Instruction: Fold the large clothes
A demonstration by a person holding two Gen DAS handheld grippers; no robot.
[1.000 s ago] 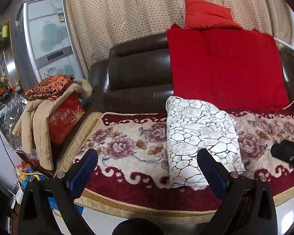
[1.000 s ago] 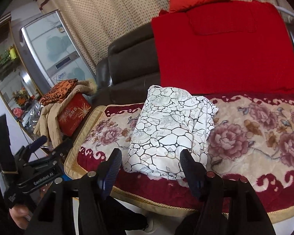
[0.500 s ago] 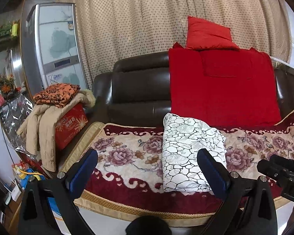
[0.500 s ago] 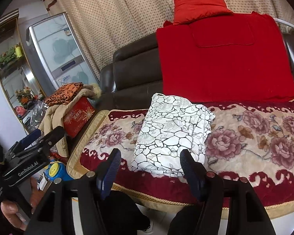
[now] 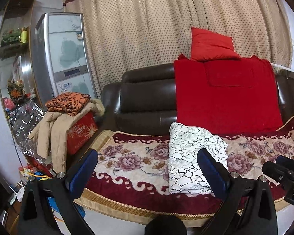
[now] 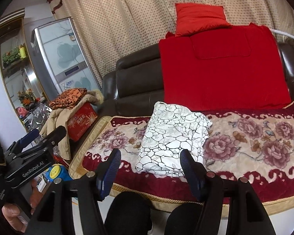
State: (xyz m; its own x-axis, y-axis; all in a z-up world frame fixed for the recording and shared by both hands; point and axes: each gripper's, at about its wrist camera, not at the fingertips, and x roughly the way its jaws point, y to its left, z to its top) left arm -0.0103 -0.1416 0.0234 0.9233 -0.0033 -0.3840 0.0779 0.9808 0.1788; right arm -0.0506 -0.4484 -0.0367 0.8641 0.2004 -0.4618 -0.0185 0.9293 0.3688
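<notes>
A folded white garment with a black crackle pattern [image 5: 190,156] lies on the floral sofa cover [image 5: 135,162]; it also shows in the right wrist view [image 6: 172,137]. My left gripper [image 5: 147,168] is open and empty, held back from the sofa's front edge, left of the garment. My right gripper [image 6: 149,168] is open and empty, in front of the garment's near end, apart from it. The left gripper's body [image 6: 29,162] shows at the left of the right wrist view. The right gripper's tip [image 5: 284,170] shows at the right of the left wrist view.
A dark leather sofa back [image 5: 147,96] carries a red blanket [image 5: 225,98] and red cushion [image 5: 211,45]. At the left armrest a red box [image 5: 82,133] holds a beige coat [image 5: 54,133] and orange cloth [image 5: 68,101]. A silver cabinet [image 5: 62,54] stands behind.
Both grippers have pulled back and tilted up from the sofa; the garment looks smaller and farther. It has not moved. Both stay open.
</notes>
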